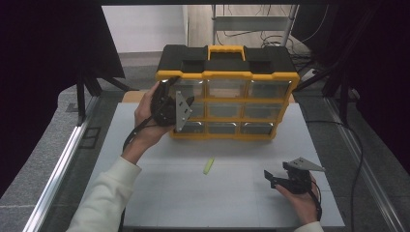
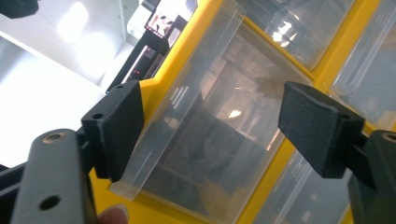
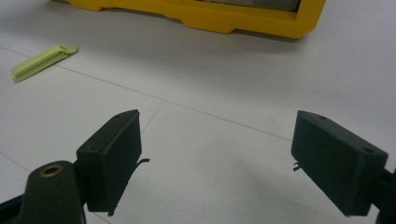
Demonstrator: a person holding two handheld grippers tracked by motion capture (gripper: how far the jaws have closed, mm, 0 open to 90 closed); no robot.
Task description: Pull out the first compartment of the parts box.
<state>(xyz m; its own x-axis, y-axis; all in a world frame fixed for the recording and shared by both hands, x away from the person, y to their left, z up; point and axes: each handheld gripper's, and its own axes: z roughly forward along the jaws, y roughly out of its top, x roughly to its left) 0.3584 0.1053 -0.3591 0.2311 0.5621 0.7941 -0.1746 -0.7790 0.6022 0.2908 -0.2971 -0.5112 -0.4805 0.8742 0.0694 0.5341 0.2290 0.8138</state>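
Up at the yellow-and-black drawer organiser [image 1: 227,92] at the back of the worktop [image 1: 159,193], left gripper [image 1: 169,104] pressed in close to the top-left clear drawer [image 1: 186,89]. Seen along that gripper's own jaws, spread wide with the transparent drawer front [image 2: 201,116] sitting between them, one black pad [image 2: 116,130] just beside the drawer's outer edge by the yellow frame, the other pad [image 2: 320,128] over toward the yellow divider. Not closed on anything yet; looks like a line-up to pinch the drawer's front lip and draw it out. Held tilted, likely so the jaws straddle the lip rather than the frame. A fingertip [image 2: 112,215] peeking at the bottom of that view.

Down at the near right, right gripper [image 1: 285,181] resting low over the worktop, jaws wide and holding nothing, pointed toward the organiser's yellow base [image 3: 196,14]. Parked well clear of the organiser, probably waiting its turn.

Between the two, a small lime-green clip [image 1: 208,166] lying flat on the worktop, well apart from both grippers, in front of the organiser. Also seen off to the left in the right gripper view, same green clip [image 3: 42,61] — a fair guess as the piece bound for the drawer once open. Drawer not yet out.
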